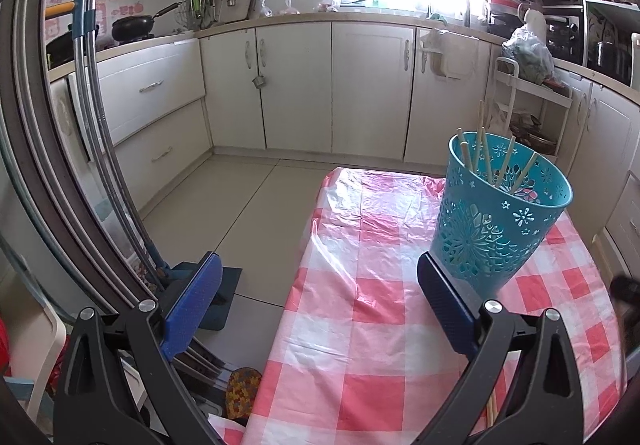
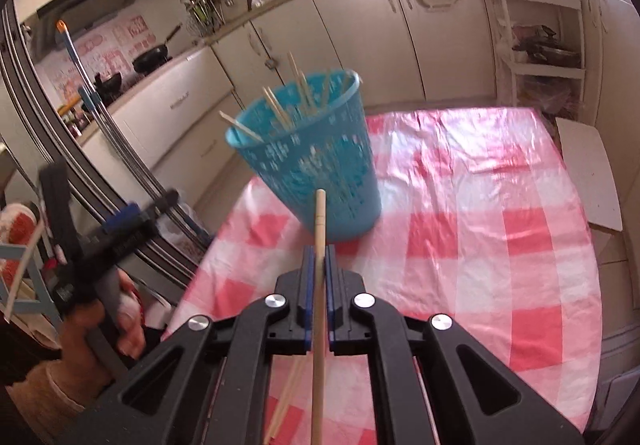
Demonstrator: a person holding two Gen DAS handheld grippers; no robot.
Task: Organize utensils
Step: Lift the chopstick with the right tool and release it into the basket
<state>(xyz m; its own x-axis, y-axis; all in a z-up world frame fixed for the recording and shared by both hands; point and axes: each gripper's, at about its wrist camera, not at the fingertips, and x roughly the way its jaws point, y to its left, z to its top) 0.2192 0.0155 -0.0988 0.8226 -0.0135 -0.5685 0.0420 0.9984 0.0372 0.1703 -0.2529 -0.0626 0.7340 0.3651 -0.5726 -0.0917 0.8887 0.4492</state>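
Note:
A teal perforated basket (image 1: 496,221) stands on the red-and-white checked tablecloth (image 1: 360,325) and holds several wooden chopsticks (image 1: 482,155). My left gripper (image 1: 316,281) is open and empty, its right finger just left of the basket's base. My right gripper (image 2: 319,257) is shut on a single wooden chopstick (image 2: 319,229), which points forward toward the basket (image 2: 316,161), a short way in front of it. More loose chopsticks (image 2: 288,401) lie on the cloth below the right gripper. The left gripper (image 2: 120,221) shows blurred at the left of the right wrist view.
The table's left edge drops to a tiled floor (image 1: 240,197). Metal mop handles (image 1: 100,117) lean at the left. White kitchen cabinets (image 1: 300,85) run behind. A white shelf rack (image 2: 536,41) stands at the far right, and a white board (image 2: 592,173) lies by the table's right edge.

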